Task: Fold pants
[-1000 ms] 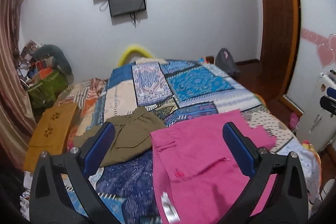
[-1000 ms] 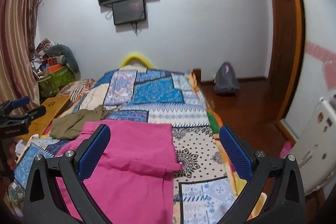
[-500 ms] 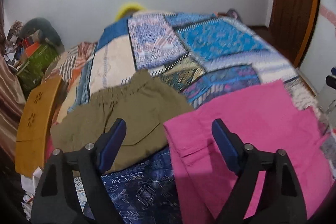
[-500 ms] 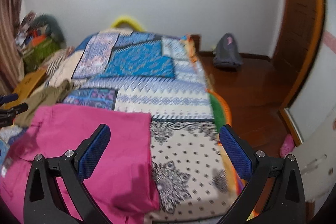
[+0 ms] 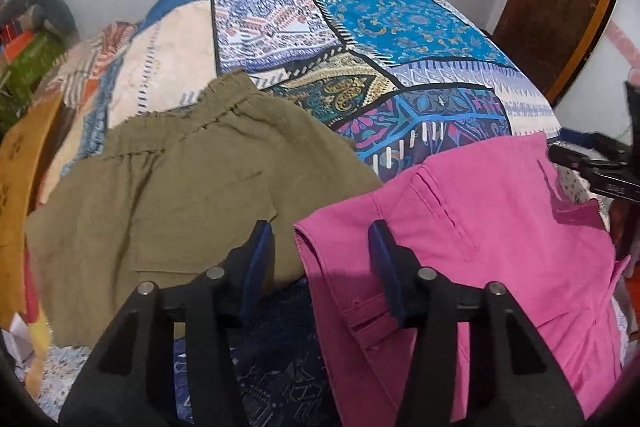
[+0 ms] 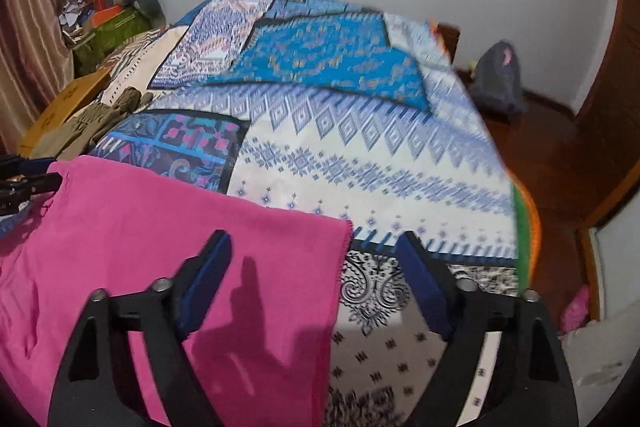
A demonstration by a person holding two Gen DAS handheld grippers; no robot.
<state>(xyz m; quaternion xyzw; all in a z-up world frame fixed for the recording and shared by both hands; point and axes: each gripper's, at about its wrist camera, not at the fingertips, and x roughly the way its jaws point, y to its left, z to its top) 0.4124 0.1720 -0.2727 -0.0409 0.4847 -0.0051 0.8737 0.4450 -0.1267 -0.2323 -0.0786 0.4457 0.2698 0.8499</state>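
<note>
Pink pants (image 5: 480,227) lie flat on the patchwork bedspread (image 5: 360,39). In the left wrist view my left gripper (image 5: 320,251) is open and hangs just over the pants' left waistband corner, its jaws narrowed but holding nothing. In the right wrist view the pink pants (image 6: 160,247) fill the lower left. My right gripper (image 6: 316,259) is open over the pants' right top corner, with one finger above the pink cloth and the other above the bedspread (image 6: 360,147).
Folded olive shorts (image 5: 172,195) lie left of the pink pants. A yellow wooden board (image 5: 16,179) leans at the bed's left side. Clutter and a curtain (image 6: 32,27) stand at the far left. A dark bag (image 6: 496,79) sits on the wooden floor right of the bed.
Both grippers have dropped and moved forward toward the pants' top corners. Both grippers' jaws have narrowed, the left's more.
</note>
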